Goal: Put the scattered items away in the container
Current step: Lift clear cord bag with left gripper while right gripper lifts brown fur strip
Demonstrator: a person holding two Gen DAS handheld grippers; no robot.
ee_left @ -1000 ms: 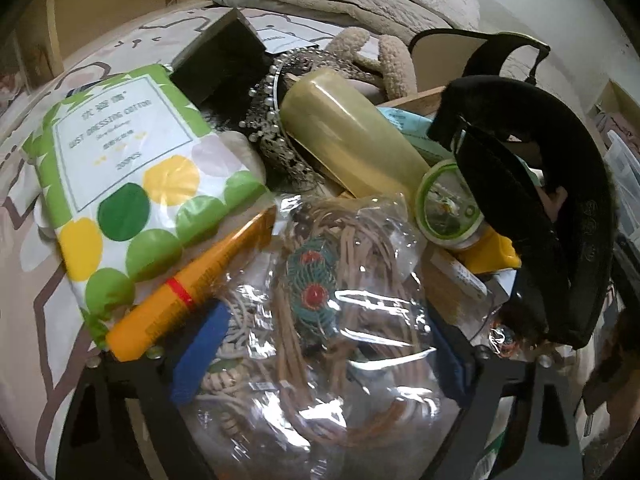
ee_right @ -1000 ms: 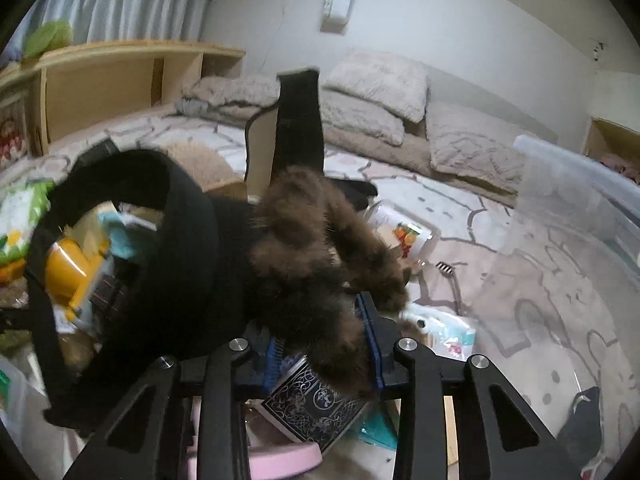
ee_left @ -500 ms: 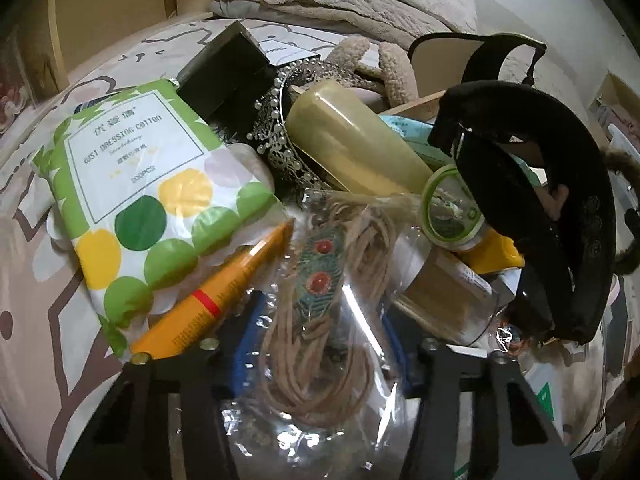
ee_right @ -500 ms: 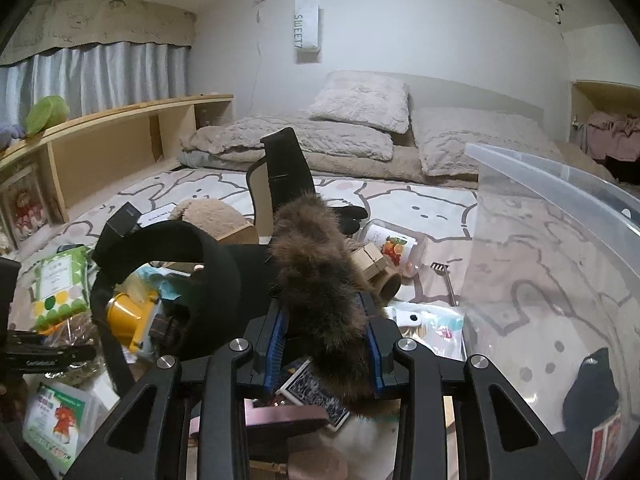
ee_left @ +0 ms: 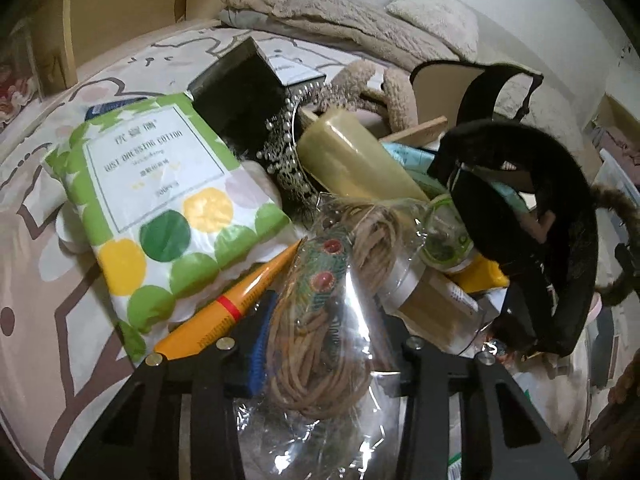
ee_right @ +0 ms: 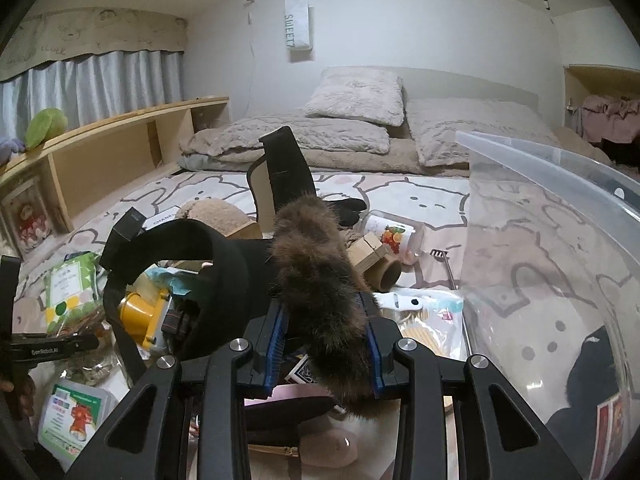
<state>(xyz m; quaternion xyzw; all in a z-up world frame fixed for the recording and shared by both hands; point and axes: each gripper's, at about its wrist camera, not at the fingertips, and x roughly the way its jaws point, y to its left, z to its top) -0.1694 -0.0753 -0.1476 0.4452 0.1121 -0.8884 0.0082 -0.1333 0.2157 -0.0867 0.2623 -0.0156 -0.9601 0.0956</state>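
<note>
My left gripper (ee_left: 320,344) is shut on a clear bag of tan cord with a peacock-feather piece (ee_left: 320,312), held just above the pile of scattered items. My right gripper (ee_right: 326,340) is shut on the brown furry tail (ee_right: 320,276) of a black headband (ee_right: 224,280), lifted over the pile. The clear plastic container (ee_right: 560,280) stands close on the right in the right wrist view. The left gripper's body also shows in the right wrist view (ee_right: 44,346) at the far left.
The pile holds a green dotted cotton pack (ee_left: 160,208), an orange tube (ee_left: 232,308), a yellow-green cylinder (ee_left: 352,160), a beaded crown (ee_left: 284,152) and a black box (ee_left: 240,92). A fruit-print jar (ee_right: 394,236) and cardboard roll (ee_right: 380,268) lie beyond. A bed fills the back.
My left gripper closed on the cord bag and lifted it slightly. My right gripper rose and pulled back with the furry tail, so the container came into view on the right.
</note>
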